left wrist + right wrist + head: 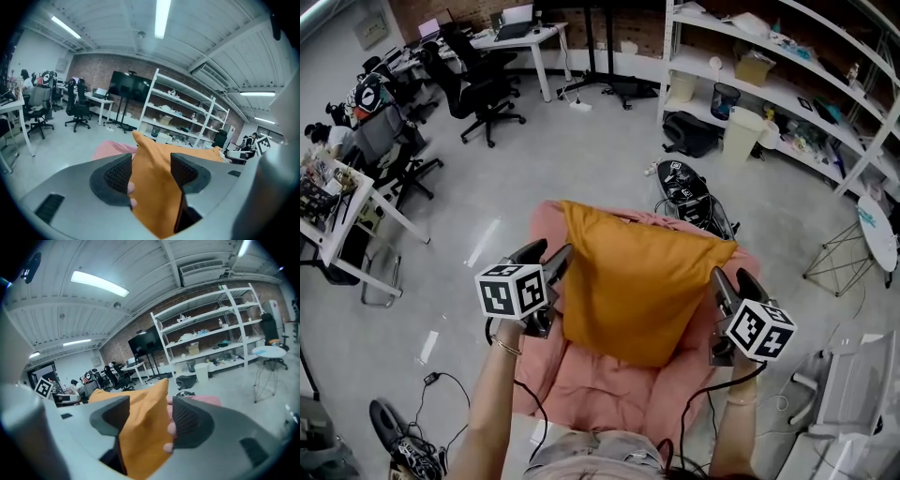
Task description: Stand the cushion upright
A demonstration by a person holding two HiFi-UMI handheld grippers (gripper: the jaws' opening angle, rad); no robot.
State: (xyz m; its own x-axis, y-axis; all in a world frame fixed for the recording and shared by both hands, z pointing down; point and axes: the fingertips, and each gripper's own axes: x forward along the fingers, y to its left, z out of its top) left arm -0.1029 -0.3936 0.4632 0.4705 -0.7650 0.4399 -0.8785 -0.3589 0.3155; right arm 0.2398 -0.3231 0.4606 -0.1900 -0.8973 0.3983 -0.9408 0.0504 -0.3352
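An orange cushion [637, 281] hangs over the pink armchair [609, 384], its far corners raised and its near edge low over the seat. My left gripper [551, 258] is shut on the cushion's left edge, my right gripper [729, 281] on its right edge. In the left gripper view the orange cushion [154, 178] fills the gap between the jaws of the left gripper [150, 171], with the armchair [108, 150] behind it. In the right gripper view the cushion [140, 427] sits the same way in the right gripper [147, 416].
A black bag [689, 192] lies on the floor just behind the armchair. White shelves [787, 84] run along the right, office chairs [478, 94] and a desk [337, 216] stand at the left. A round white table [877, 234] is at the right edge. Cables [431, 384] trail at lower left.
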